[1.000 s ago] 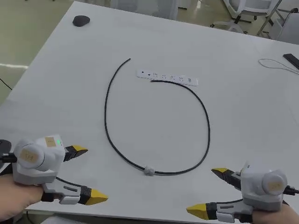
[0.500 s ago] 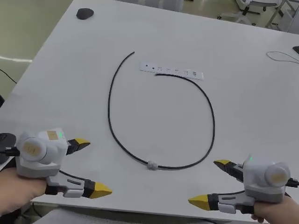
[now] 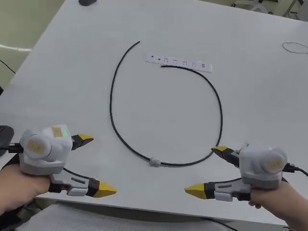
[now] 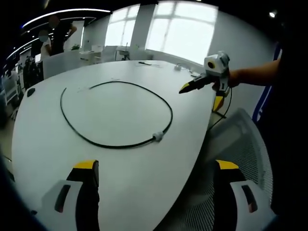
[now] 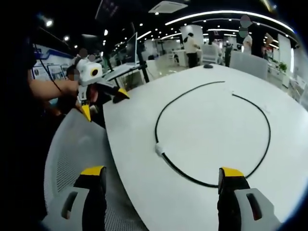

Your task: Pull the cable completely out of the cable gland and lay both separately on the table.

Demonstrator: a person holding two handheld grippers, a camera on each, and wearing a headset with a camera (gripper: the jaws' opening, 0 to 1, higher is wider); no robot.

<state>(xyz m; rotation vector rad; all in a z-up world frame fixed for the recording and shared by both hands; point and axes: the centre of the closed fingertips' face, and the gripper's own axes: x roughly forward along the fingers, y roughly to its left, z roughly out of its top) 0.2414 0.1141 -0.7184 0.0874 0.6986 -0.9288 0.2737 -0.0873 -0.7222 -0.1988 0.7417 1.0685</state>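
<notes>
A long black cable [image 3: 111, 103] lies in a wide loop on the white table [image 3: 159, 110]. A small grey cable gland [image 3: 154, 162] sits threaded on the cable at the loop's near side, also seen as the cable gland [image 4: 157, 137] and cable gland [image 5: 159, 149]. My left gripper [image 3: 94, 164] hovers open over the table's near-left edge, nothing between its jaws. My right gripper [image 3: 208, 171] stands open at the near right, a little right of the gland, holding nothing. The cable [image 4: 115, 115] and cable [image 5: 211, 134] lie ahead of both.
A white power strip [image 3: 179, 62] lies at the far side of the loop. A dark mouse [image 3: 87, 2] sits at the far left corner and a thin wire [image 3: 294, 46] at the far right. An office chair [image 4: 245, 144] stands by the near table edge.
The head camera has tipped down, shifting the table up in view. My right gripper has moved up and left toward the gland. The cable and gland have stayed put.
</notes>
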